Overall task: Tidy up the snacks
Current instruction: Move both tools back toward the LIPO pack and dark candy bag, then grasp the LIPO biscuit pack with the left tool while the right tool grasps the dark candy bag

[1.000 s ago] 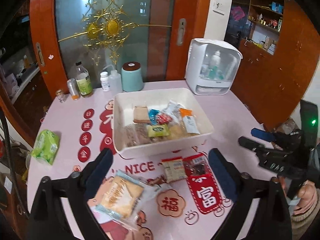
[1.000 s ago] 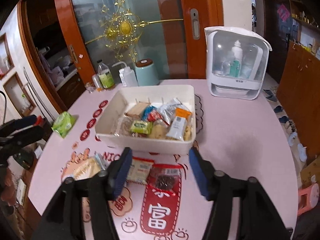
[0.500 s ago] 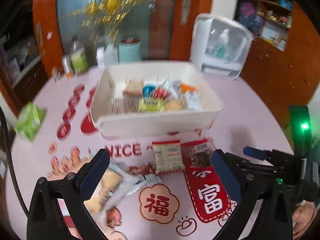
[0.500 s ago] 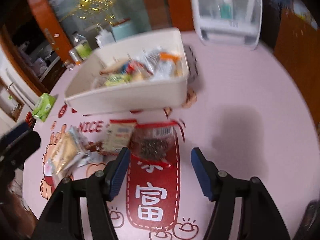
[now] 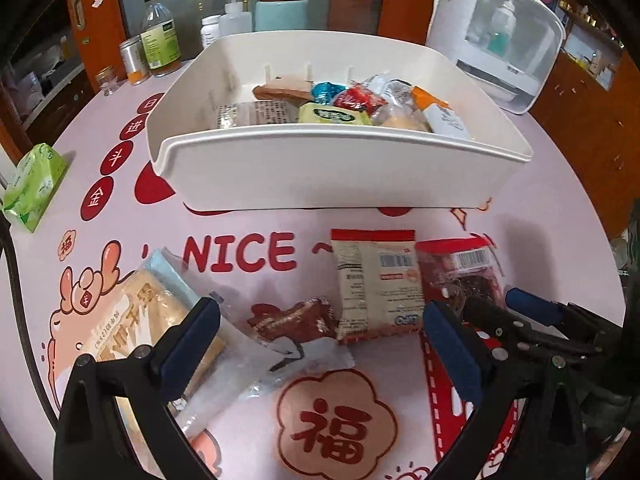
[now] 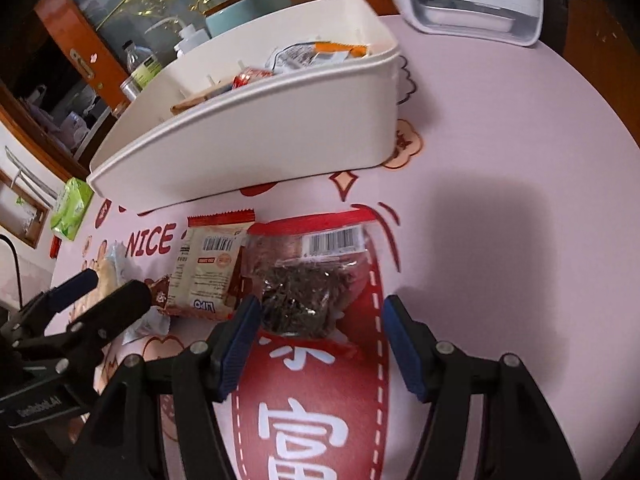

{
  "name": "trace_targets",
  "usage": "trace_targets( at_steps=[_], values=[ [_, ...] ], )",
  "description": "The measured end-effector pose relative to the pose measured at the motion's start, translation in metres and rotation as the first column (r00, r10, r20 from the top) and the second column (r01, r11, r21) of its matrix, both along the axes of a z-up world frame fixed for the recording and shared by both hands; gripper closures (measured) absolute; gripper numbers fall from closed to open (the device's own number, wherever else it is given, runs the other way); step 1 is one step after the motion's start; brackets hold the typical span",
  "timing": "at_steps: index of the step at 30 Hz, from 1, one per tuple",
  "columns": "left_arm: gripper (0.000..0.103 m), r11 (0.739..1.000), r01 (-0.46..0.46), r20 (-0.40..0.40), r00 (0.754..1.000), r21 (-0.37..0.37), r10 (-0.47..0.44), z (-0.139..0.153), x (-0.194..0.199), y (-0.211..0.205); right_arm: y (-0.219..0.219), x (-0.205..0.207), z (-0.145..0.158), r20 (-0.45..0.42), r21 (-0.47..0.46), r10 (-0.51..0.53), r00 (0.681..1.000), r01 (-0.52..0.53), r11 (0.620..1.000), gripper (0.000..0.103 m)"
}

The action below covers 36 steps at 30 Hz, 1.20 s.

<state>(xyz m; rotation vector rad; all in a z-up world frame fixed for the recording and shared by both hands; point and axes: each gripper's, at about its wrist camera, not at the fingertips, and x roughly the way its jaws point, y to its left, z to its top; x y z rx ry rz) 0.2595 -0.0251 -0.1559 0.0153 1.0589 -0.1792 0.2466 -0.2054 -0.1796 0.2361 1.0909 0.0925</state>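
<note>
A white bin [image 5: 340, 172] [image 6: 260, 136] holding several wrapped snacks sits mid-table. In front of it lie loose snacks: a cracker pack [image 5: 132, 320], a brown wafer in clear wrap [image 5: 296, 320], a beige packet [image 5: 376, 284] [image 6: 208, 272] and a clear bag of dark dried bits [image 5: 464, 276] [image 6: 308, 292]. My left gripper [image 5: 320, 344] hangs open low over the wafer, pads apart on either side of it. My right gripper [image 6: 320, 340] is open just above the near end of the dark bag, touching nothing that I can see.
Pink tablecloth [image 6: 500, 160] with red prints. A green tissue pack [image 5: 34, 186] lies at the left edge. Bottles [image 5: 160, 36] and a teal canister [image 5: 282, 10] stand behind the bin; a white dispenser box [image 5: 496, 36] is at the back right.
Both grippers have dropped from well above the table down close to the loose snacks; the bin and packets now loom larger. Neither set of jaws changed width.
</note>
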Motion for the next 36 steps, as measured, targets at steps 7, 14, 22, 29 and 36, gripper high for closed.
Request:
trace_targets(
  at_steps=[7,14,22,29,36],
  values=[
    [0.002,1.000,-0.025,-0.017,1.000,-0.005,0.025,-0.005,0.006,0.007,0.008,0.006,0.001,0.017,-0.007,0.011,1.000,-0.011,1.000,0.039],
    [0.003,0.998,-0.050,-0.005,0.999,-0.029,0.050,0.003,0.012,0.011,0.023,0.008,-0.001,0.041,-0.050,0.040,0.998,-0.038,0.998,0.040],
    [0.003,1.000,-0.021,-0.011,1.000,-0.022,0.020,0.004,0.017,0.002,0.006,-0.005,0.002,0.108,-0.122,-0.018,0.994,0.031,0.992,0.057],
    [0.003,0.998,0.041,-0.086,0.996,0.037,-0.038,-0.023,0.027,-0.028,-0.040,-0.020,-0.003,0.134,0.000,-0.134,0.982,0.135,0.991,0.057],
    [0.003,1.000,0.026,-0.164,0.986,0.013,-0.024,-0.047,0.043,-0.033,-0.041,-0.030,-0.006,0.179,0.008,-0.124,0.976,0.125,0.992,0.057]
  ],
)
